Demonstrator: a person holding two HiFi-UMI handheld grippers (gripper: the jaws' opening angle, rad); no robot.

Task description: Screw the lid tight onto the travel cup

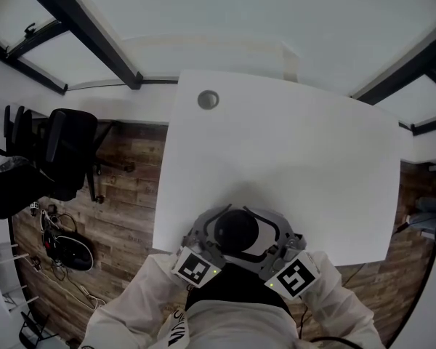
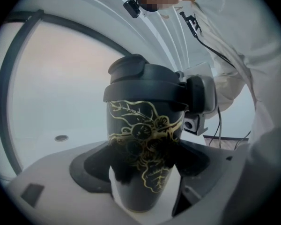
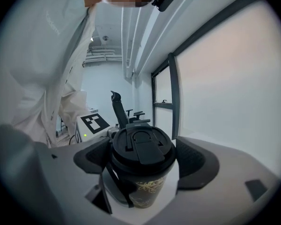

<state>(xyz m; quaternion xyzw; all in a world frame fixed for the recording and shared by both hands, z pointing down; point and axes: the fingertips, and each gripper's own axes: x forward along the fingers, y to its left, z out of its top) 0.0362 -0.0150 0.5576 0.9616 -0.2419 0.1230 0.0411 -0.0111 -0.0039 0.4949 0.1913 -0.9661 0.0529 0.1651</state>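
Head view: the lid (image 1: 236,233) shows at lower centre, at the table's (image 1: 291,158) near edge. The left gripper (image 1: 203,242) and right gripper (image 1: 280,247) flank it.

Left gripper view: the jaws clamp the cup (image 2: 140,144) low on its patterned wall. That wall looks stiff, glossy and likely light, so it may spin in the pads.

Right gripper view: the jaws pinch the lid's rim, the sound place to turn it. The flip tab looks weaker.

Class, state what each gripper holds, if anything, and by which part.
The left gripper holds the travel cup by its lower body; the right gripper clasps the lid by its rim.
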